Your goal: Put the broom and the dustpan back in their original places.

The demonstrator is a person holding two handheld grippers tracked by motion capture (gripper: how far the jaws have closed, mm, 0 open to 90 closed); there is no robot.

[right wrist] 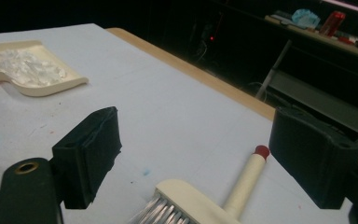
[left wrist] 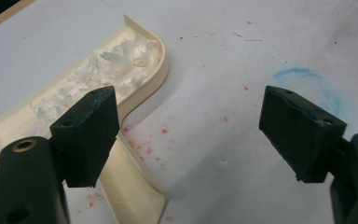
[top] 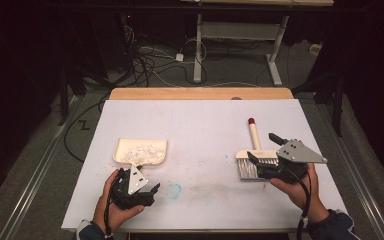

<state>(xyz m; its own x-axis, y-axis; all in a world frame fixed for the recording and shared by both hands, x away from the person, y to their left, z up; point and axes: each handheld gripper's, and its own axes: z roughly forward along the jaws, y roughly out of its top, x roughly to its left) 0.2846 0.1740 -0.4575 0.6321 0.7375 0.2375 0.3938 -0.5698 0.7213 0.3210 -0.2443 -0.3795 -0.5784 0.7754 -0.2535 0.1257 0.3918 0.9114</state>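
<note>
Jaws apart above brush (right wrist: 205,198), dustpan (left wrist: 121,84)

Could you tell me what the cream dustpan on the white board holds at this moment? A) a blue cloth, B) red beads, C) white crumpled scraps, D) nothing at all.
C: the dustpan holds a heap of white crumpled scraps, seen in the high view and, close up, past the open jaws of the left hand-held gripper.

Black hand-held grippers (top: 135,187), dark sleeves (top: 330,225)
</note>
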